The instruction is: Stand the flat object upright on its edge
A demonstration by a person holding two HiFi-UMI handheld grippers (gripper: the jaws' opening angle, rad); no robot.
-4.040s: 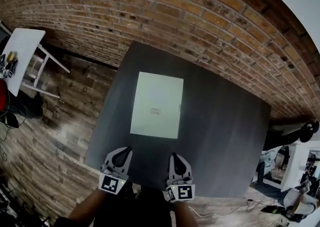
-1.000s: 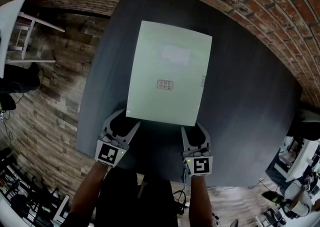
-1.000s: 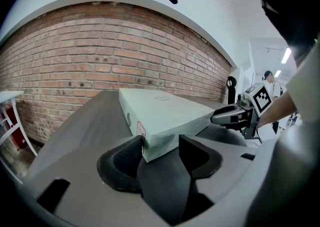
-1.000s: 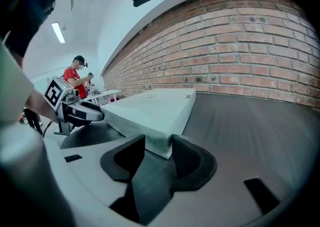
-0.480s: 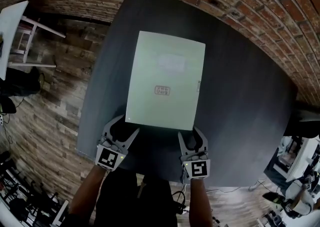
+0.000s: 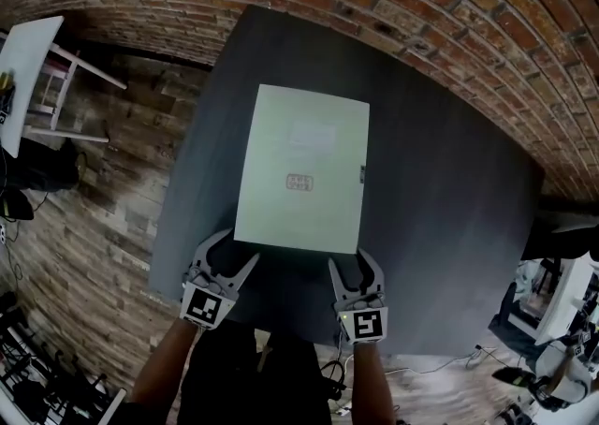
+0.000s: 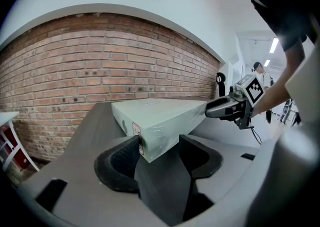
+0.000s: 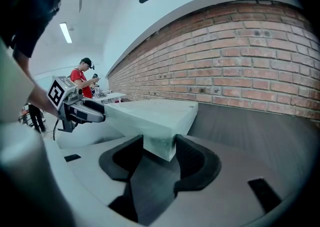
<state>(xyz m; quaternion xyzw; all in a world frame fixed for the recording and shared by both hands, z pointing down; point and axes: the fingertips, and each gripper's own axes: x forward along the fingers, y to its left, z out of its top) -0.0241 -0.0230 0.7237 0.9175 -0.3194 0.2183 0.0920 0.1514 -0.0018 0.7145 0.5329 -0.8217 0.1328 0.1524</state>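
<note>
since four seconds ago both hand-held grippers have left the bench's (image 6: 440,227) near edge and reached the near corners of the pale green box (image 6: 301,170). the left hand-held gripper (image 6: 236,250) clamps the left corner. the right hand-held gripper (image 6: 353,264) grips the right one, and its jaws have just been opening with that corner between them. a small red-edged label (image 6: 299,183) sits on the box top ahead of both, and a side label (image 7: 135,130) lies against the left pad; neither print is legible. the box's near edge looks raised.
</note>
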